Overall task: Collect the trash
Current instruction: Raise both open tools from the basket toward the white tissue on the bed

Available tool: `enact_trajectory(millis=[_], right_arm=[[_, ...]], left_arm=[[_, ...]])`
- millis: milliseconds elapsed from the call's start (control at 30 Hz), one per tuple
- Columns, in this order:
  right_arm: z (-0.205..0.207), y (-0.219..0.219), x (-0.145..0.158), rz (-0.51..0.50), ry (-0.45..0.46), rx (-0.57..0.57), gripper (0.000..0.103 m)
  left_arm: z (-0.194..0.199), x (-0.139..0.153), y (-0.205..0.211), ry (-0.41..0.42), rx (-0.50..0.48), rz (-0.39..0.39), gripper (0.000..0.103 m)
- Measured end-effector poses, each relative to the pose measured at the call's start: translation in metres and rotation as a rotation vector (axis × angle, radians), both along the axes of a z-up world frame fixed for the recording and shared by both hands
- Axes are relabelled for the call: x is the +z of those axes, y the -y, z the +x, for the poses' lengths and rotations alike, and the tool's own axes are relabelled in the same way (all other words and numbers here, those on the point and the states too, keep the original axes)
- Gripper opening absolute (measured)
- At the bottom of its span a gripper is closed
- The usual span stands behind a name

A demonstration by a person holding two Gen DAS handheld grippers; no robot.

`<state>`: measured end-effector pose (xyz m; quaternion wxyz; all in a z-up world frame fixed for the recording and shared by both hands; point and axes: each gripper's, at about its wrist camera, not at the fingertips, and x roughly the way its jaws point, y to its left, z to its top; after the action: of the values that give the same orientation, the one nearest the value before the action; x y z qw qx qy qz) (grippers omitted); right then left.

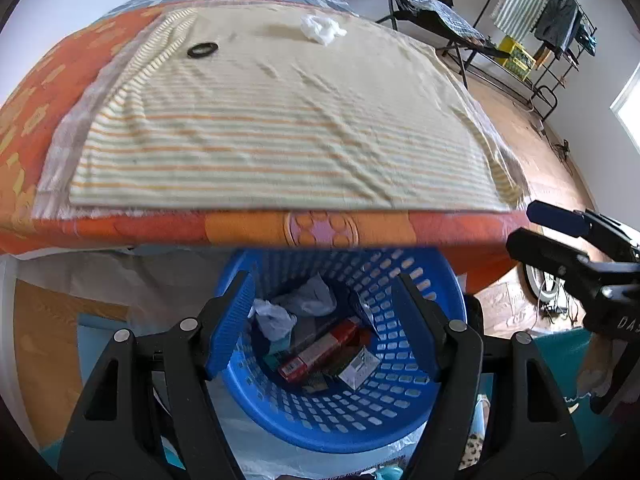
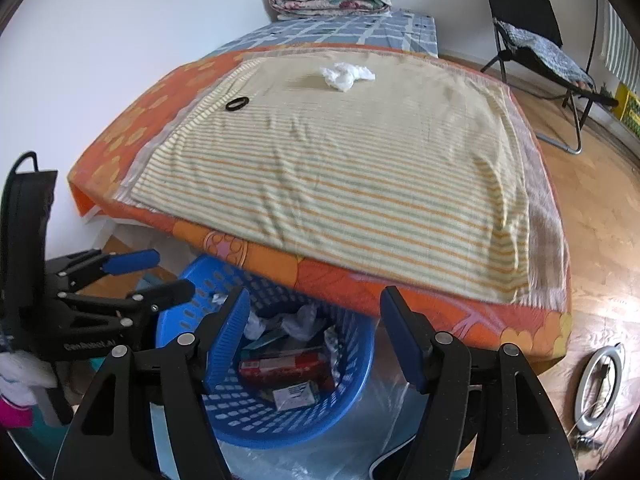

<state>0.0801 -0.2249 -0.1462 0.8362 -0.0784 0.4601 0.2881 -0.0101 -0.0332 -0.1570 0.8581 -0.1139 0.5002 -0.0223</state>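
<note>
**Both jaws empty over the basket**

While both sets of jaws stand wide apart with nothing between them, the left gripper [image 1: 324, 320] and the right gripper [image 2: 314, 336] each frame the blue basket [image 1: 404, 412] just below and ahead of their tips. Inside it lie crumpled tissues [image 1: 276, 316], a red box [image 1: 320, 350] and a white carton [image 1: 360, 366]. Beyond the jaws, the bed [image 2: 400, 292] overhangs the basket's far rim, spread with a striped towel [image 2: 340, 184]. Far ahead on that towel rest a crumpled white tissue [image 2: 344, 74] and, to its left, a black ring [image 2: 237, 103]. Well off to the right stands a folding chair [image 2: 532, 40].
</note>
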Motion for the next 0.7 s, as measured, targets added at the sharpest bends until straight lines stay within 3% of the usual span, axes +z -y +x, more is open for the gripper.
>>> enact_trajectory(millis=[467, 700], right_arm=[[0.028, -0.022, 0.028, -0.004, 0.058, 0.010, 0.070], [0.061, -0.030, 0.033, 0.064, -0.001, 0.004, 0.071]], left_arm=[[0.046, 0.045, -0.027, 0.035, 0.011, 0.063, 0.073], [0.081, 0.058, -0.058, 0.053, 0.055, 0.104, 0.073]])
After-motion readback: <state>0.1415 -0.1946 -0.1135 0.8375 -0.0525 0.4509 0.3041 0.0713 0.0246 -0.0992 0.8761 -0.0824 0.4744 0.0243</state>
